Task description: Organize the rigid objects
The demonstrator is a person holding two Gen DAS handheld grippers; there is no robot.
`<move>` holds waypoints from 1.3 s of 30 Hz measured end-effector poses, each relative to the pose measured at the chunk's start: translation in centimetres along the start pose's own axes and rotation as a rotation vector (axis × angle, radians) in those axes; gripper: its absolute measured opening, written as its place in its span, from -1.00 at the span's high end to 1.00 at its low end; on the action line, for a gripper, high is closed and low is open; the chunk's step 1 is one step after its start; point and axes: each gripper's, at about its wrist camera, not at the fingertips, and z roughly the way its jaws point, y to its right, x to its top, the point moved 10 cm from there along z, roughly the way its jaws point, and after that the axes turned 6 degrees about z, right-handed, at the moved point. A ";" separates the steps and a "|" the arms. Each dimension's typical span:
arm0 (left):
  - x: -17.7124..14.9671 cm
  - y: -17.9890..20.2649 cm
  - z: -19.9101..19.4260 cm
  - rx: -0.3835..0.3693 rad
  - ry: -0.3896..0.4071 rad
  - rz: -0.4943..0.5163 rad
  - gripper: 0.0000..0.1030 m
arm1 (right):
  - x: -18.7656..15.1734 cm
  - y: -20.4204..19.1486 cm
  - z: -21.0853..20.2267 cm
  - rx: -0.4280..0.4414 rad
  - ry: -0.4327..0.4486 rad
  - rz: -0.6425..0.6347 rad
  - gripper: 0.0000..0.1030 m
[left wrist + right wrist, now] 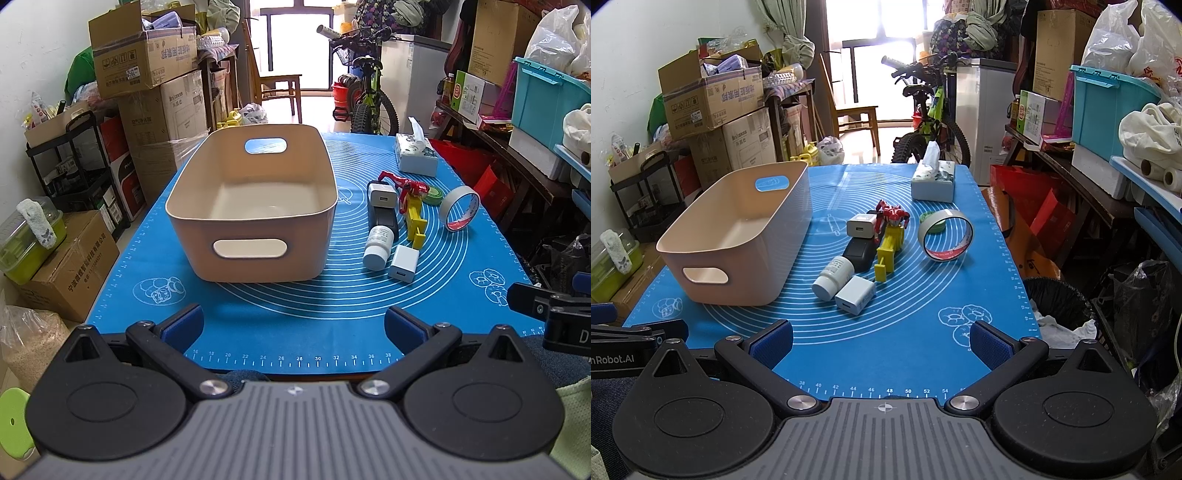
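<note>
An empty beige bin (251, 210) (738, 240) stands on the blue mat (295, 314) (905, 332). To its right lie a white pill bottle (376, 246) (834, 277), a white charger cube (403, 264) (855, 295), a second white charger (382, 195) (861, 226) on a black block (384, 219) (858, 254), a red and yellow toy robot (413, 206) (891, 236), a tape roll (459, 208) (945, 235) and a small green tape (435, 195) (933, 223). My left gripper (293, 325) and right gripper (881, 341) hang open over the mat's near edge, holding nothing.
A tissue box (415, 155) (932, 182) stands at the mat's far right. Cardboard boxes (147, 74) pile up left of the table, a bicycle (365, 96) stands behind it, and shelves with a teal crate (1108, 107) line the right.
</note>
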 end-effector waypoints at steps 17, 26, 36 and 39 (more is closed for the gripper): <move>0.8 0.2 -0.1 0.016 0.011 0.015 -0.99 | 0.9 0.4 -0.7 0.014 0.010 0.037 -0.97; 3.9 -0.8 -0.6 0.010 0.049 0.039 -0.99 | 3.9 0.1 -1.5 0.038 0.076 0.056 -0.97; 9.2 -4.5 0.5 0.018 0.068 -0.022 -0.98 | 8.4 -1.0 0.3 0.058 0.112 0.038 -0.97; 10.2 -6.4 1.5 0.043 0.061 -0.050 -0.98 | 9.6 -1.3 1.5 0.049 0.117 0.027 -0.97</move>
